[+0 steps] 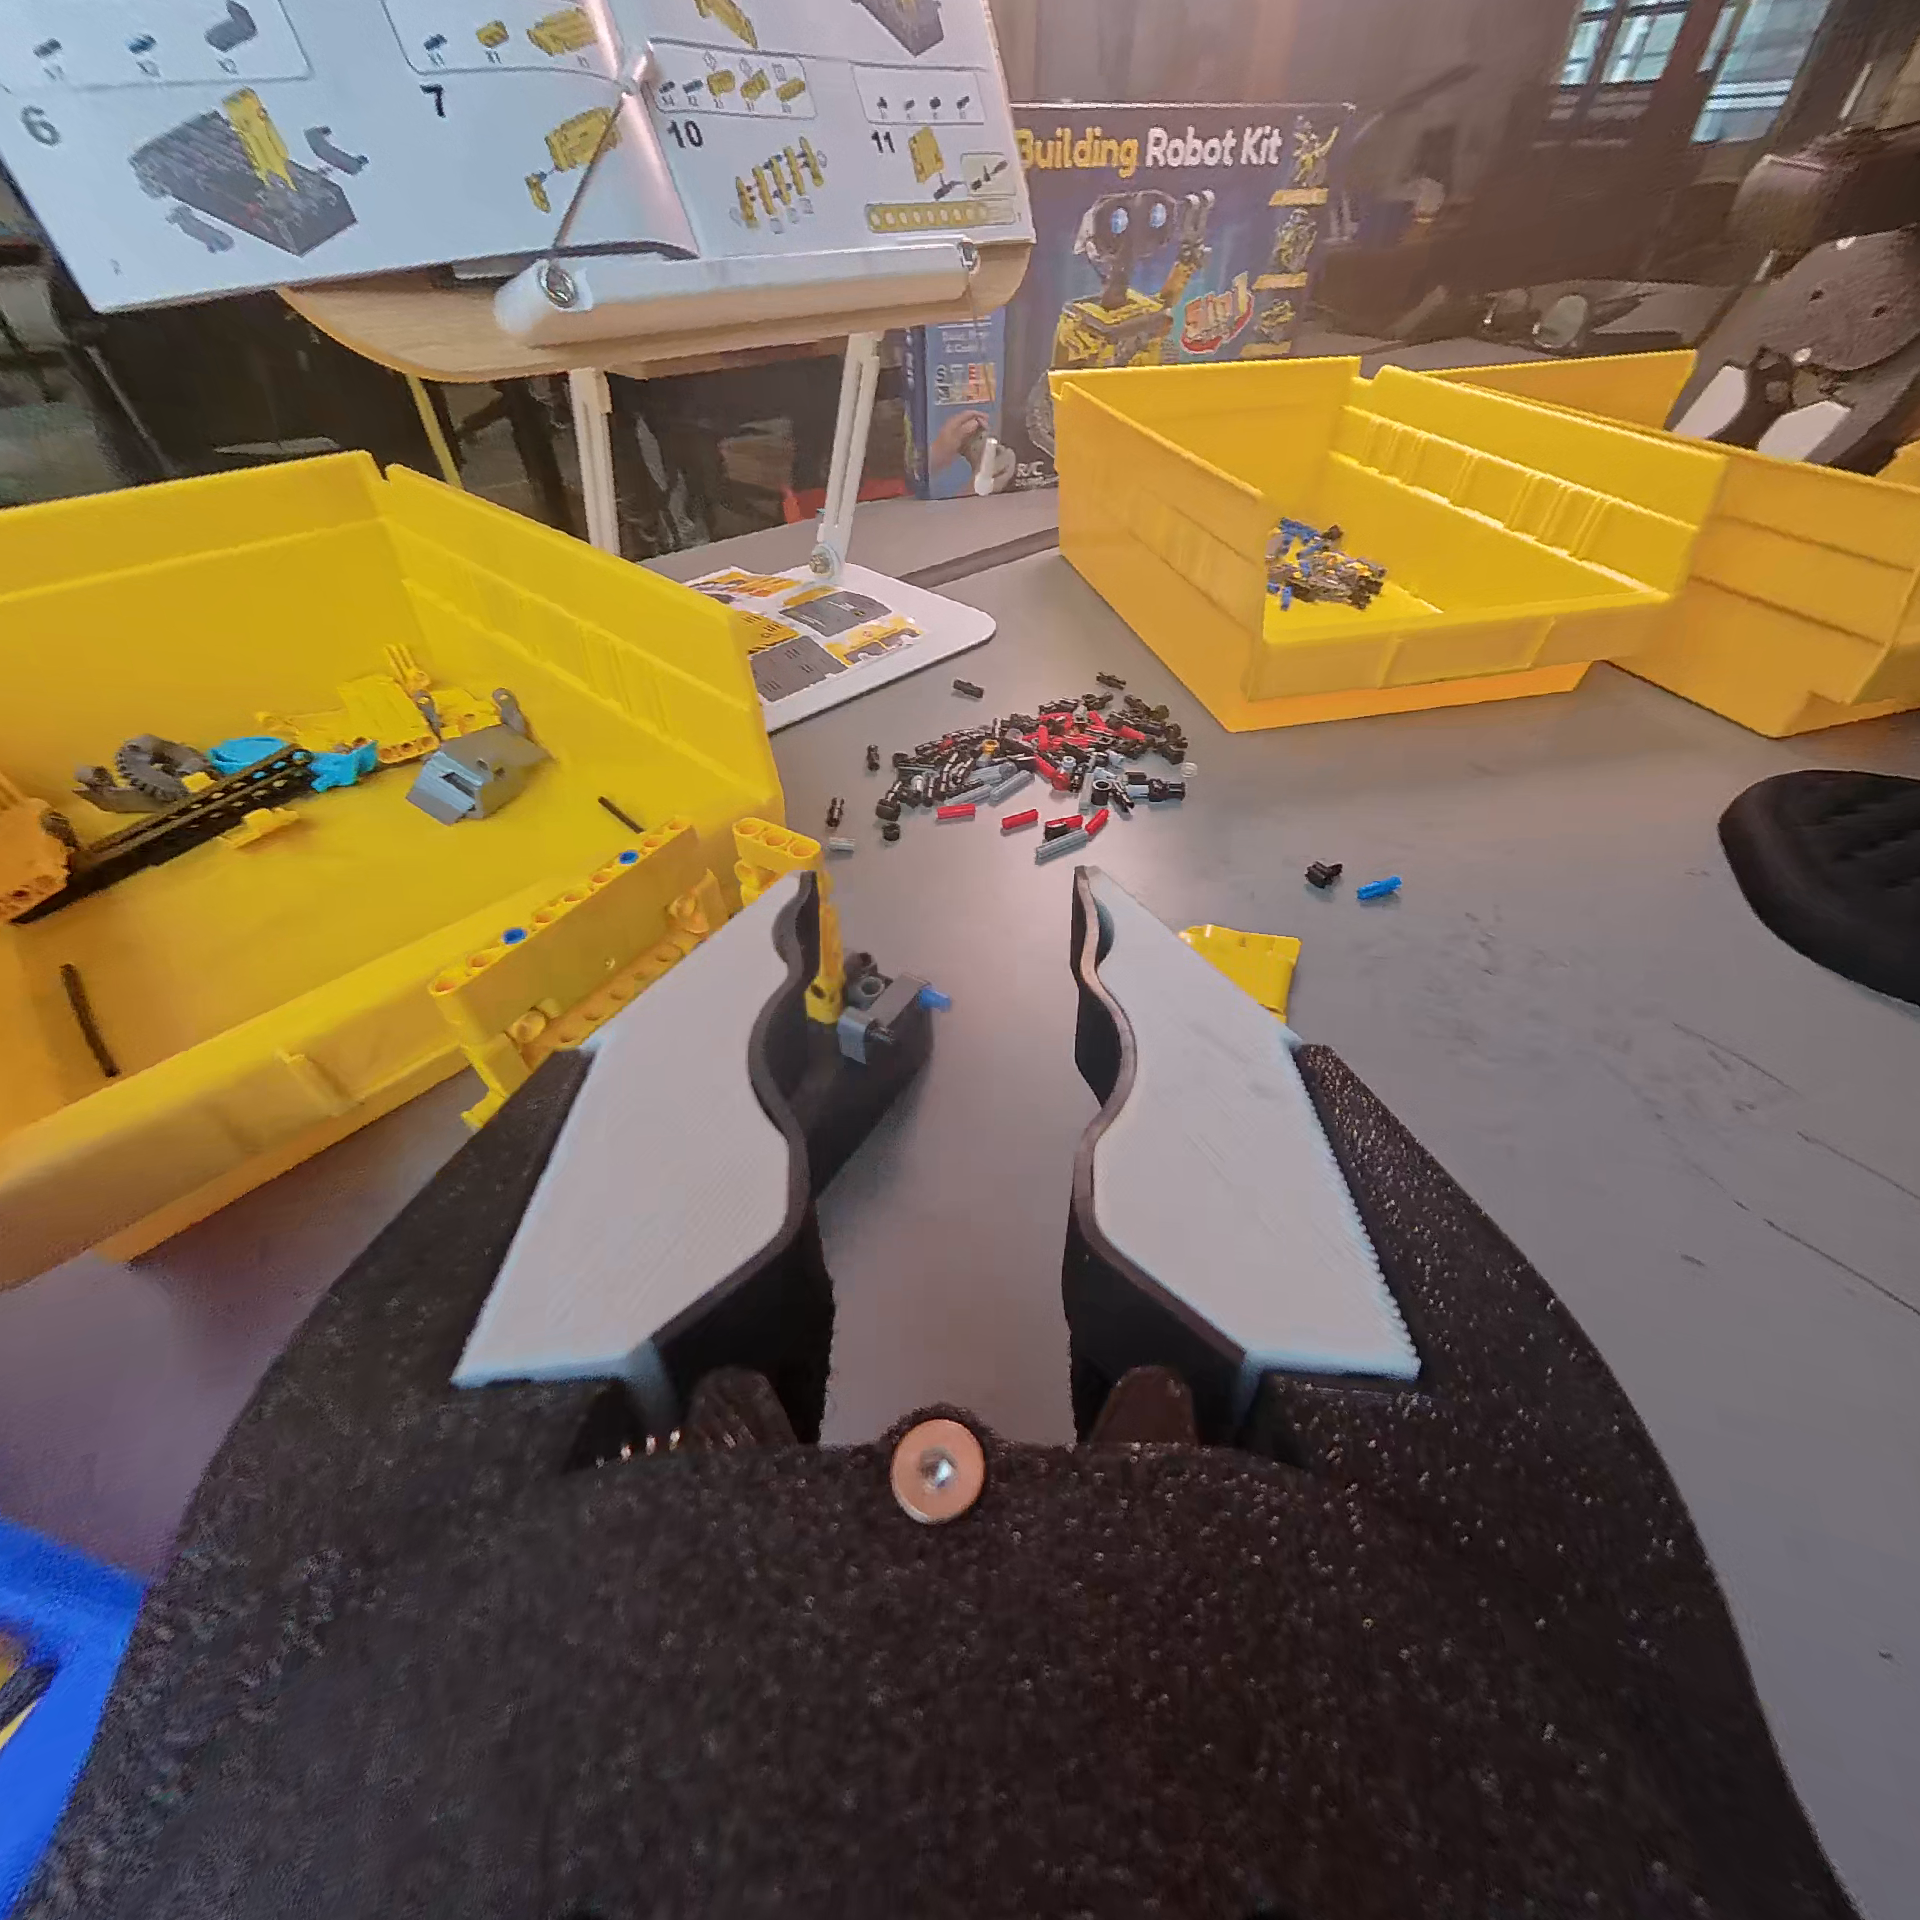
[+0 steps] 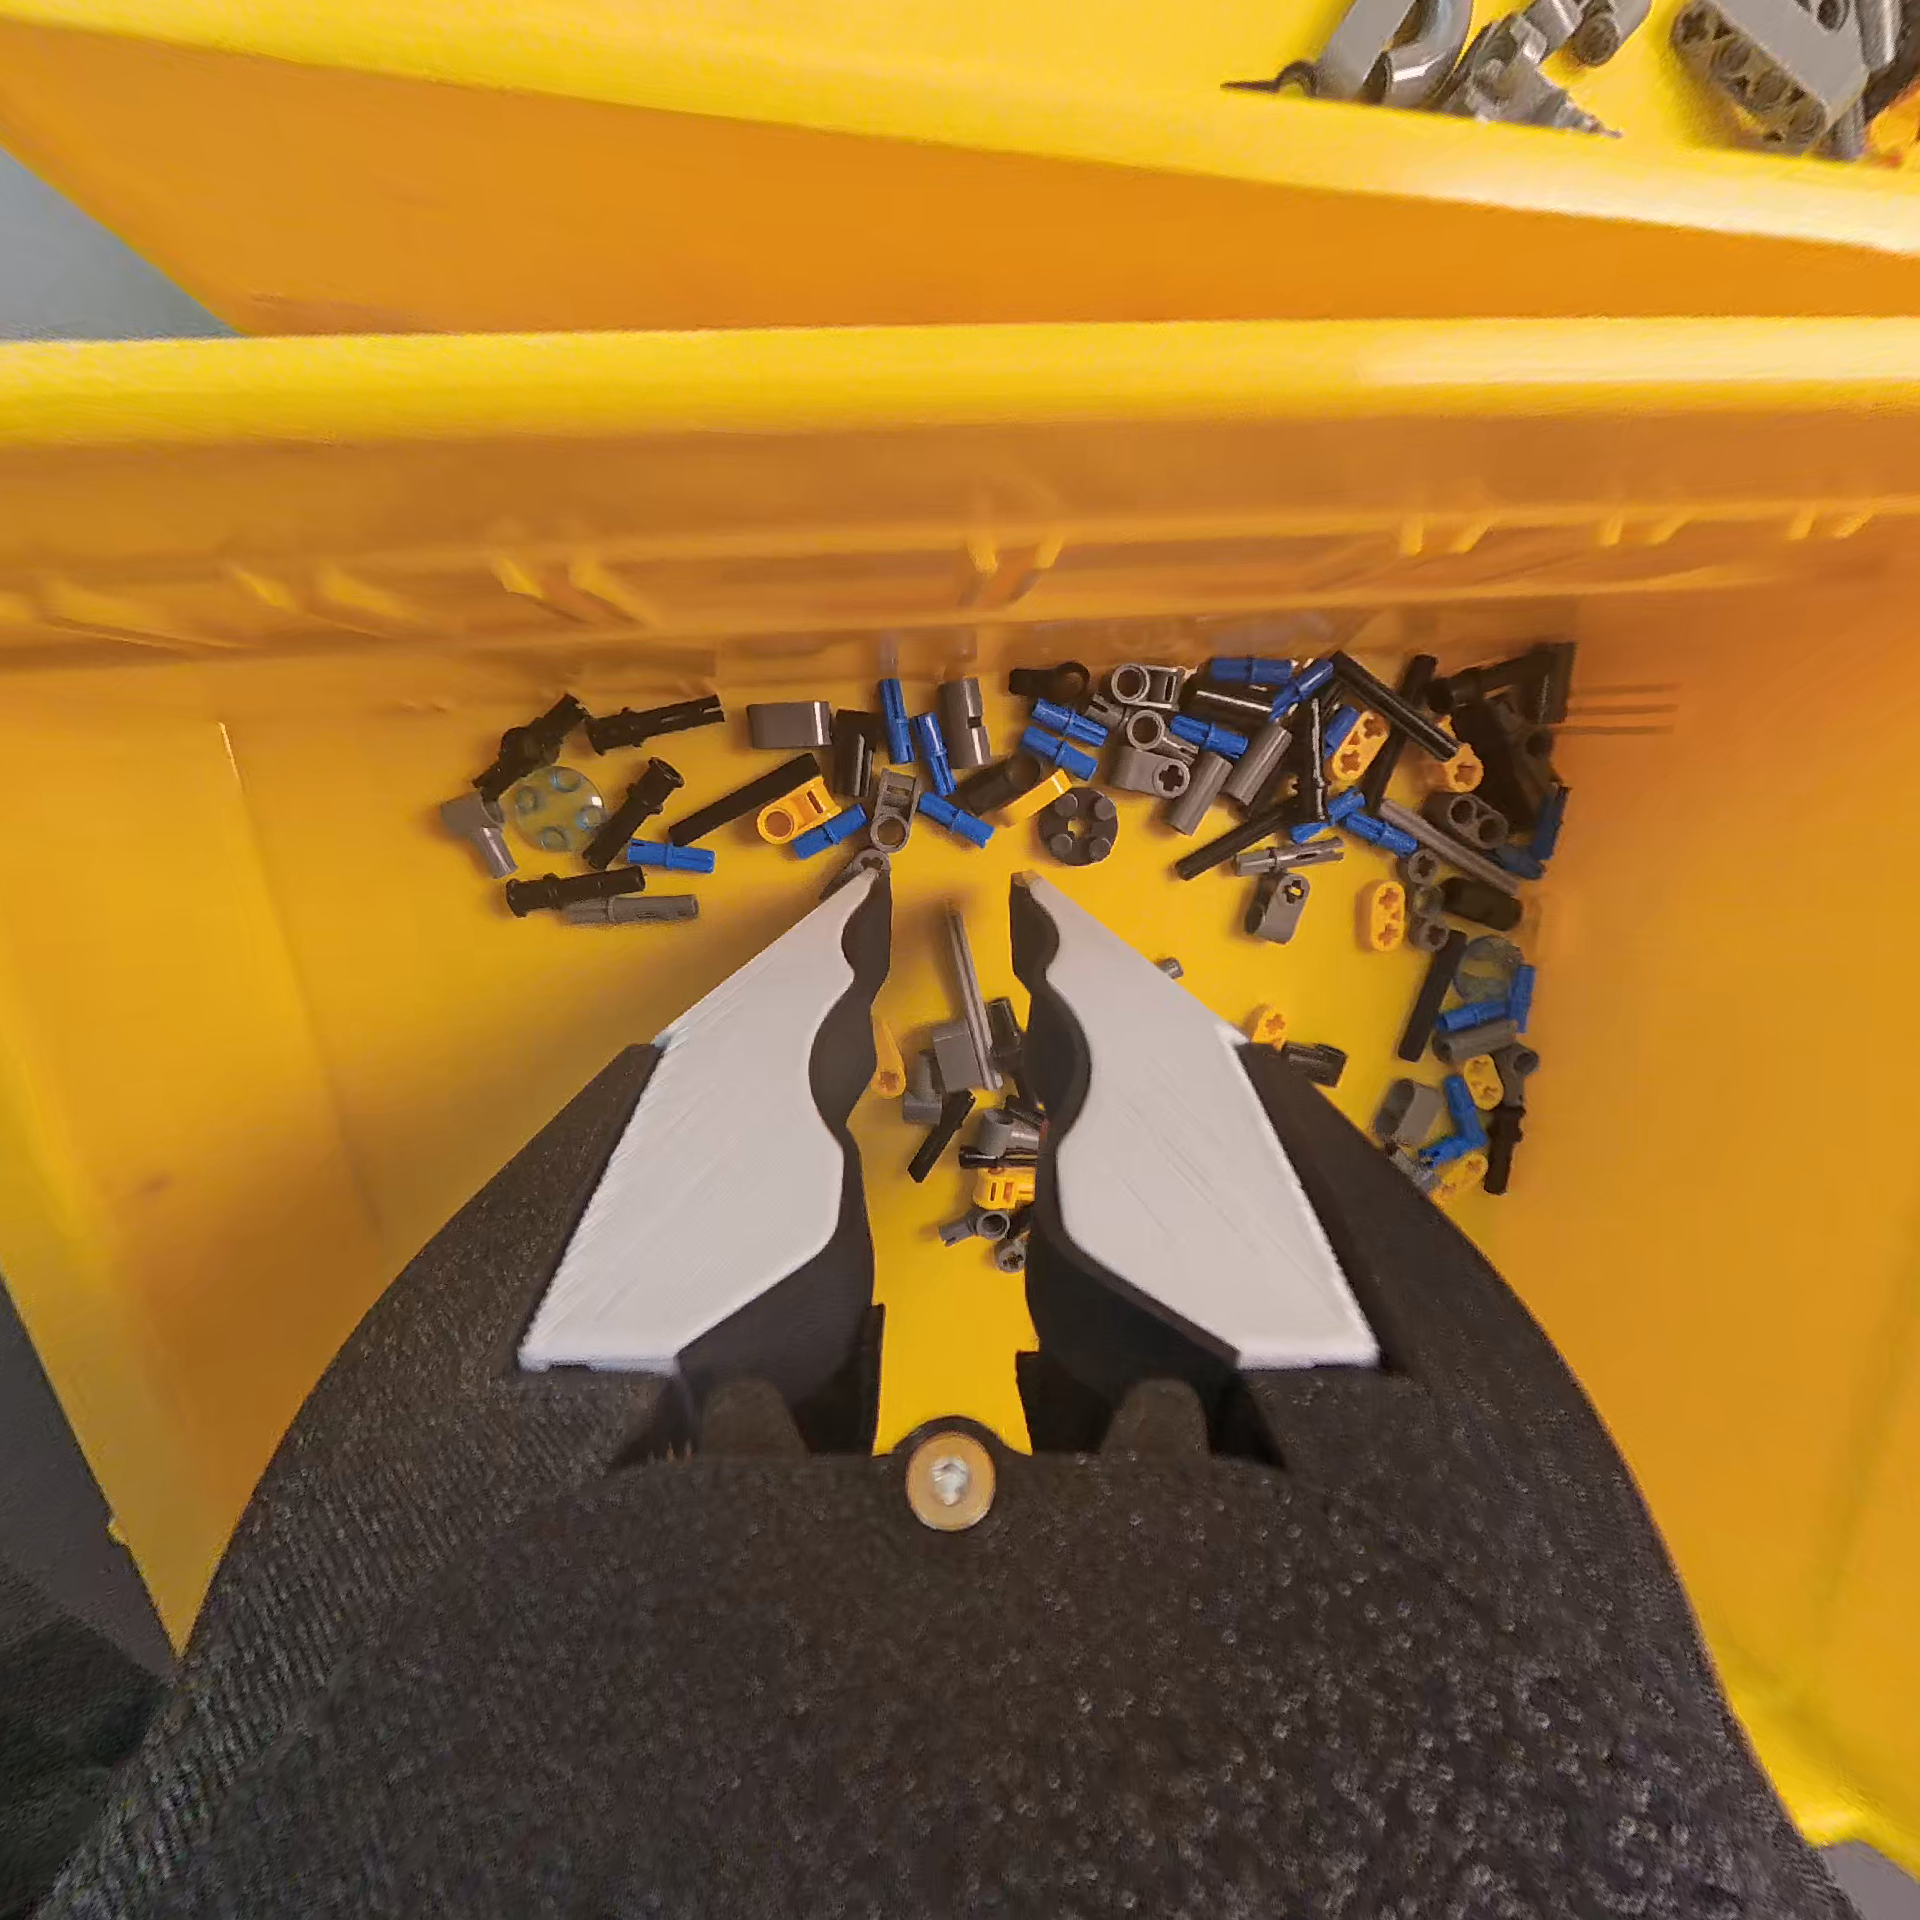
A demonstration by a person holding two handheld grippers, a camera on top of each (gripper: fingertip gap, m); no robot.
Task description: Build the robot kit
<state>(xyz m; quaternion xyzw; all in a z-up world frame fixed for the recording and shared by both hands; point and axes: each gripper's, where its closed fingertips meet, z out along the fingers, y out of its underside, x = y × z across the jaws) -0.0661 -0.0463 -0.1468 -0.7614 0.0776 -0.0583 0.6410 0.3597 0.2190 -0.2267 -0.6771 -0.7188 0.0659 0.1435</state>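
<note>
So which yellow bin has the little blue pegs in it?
The middle yellow bin, where the right gripper is reaching. Its pile of small pieces has many blue pegs. The left bin mostly holds bigger yellow and grey parts.

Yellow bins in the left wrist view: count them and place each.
3. One yellow bin at left holds large parts; a second at upper right holds small pins; a third sits behind it at the right edge. More may lie out of frame.

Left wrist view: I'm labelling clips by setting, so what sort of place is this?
Probably a hobby or lab workbench for toy building: yellow parts bins, an instruction booklet on a stand, and loose connector pegs on the grey table.
</note>
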